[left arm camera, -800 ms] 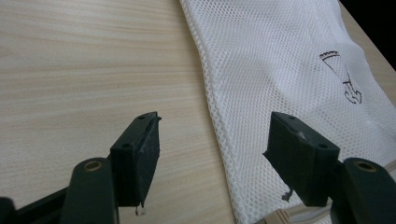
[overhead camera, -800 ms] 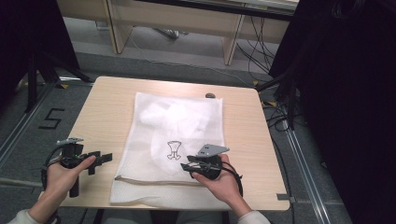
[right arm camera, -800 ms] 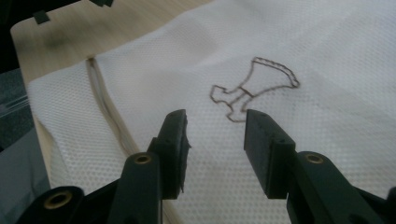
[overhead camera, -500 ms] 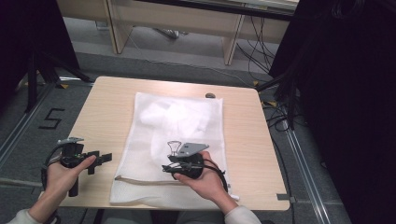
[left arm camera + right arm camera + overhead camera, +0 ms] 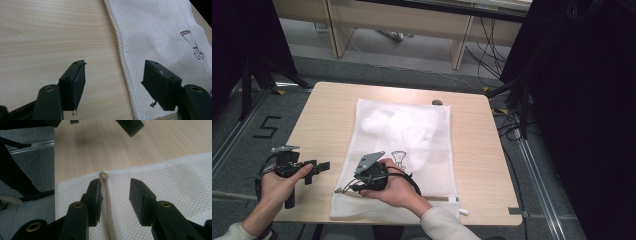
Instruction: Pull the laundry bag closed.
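The right hand-held gripper hovers with its jaws spread over the near left corner of the white mesh bag, straddling the zipper without pinching it. To its left, the left hand-held gripper is open and empty above the counter. Mid-bag sits a small black printed emblem, unreadable, and a "5" marks the floor beyond.

Mesh bag lying flat at centre of table, left gripper at lower left beside the bag, right gripper over the bag's lower left corner, zipper between its jaws.
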{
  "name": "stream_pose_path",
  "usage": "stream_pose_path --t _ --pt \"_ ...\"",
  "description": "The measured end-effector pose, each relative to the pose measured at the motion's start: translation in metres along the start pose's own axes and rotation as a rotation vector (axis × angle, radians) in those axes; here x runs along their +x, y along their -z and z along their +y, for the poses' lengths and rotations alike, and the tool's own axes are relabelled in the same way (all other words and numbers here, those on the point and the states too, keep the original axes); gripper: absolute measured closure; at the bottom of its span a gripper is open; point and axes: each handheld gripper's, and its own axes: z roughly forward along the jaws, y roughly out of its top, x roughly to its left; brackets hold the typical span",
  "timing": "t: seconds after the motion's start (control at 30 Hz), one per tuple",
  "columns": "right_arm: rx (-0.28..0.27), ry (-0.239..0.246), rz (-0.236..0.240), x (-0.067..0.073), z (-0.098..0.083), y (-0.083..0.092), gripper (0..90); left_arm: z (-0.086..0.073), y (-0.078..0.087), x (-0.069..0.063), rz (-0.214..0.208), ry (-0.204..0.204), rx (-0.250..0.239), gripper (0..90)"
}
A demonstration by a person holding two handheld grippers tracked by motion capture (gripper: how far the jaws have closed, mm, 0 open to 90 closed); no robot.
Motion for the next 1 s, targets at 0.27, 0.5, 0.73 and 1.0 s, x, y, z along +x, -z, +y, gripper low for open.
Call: stream_pose_path --t 0.27,0.5,0.73,1.0 --pt "0.065 0.029 0.03 0.002 0.013 -0.025 64.0 0.0 0.0 -0.001 0.0 -0.007 0.002 34.1" --pt "0.095 0.028 0.043 -0.001 0.016 -0.042 67.5 0.0 -0.001 -0.001 0.0 -0.003 0.0 34.1" --pt "0.127 0.019 0.064 -0.002 0.013 -0.055 68.3 0.0 -0.001 0.0 -0.001 -0.002 0.003 34.2" --pt "0.143 0.012 0.08 -0.005 0.014 -0.064 68.3 0.0 -0.002 -0.001 -0.002 -0.001 0.008 34.2"
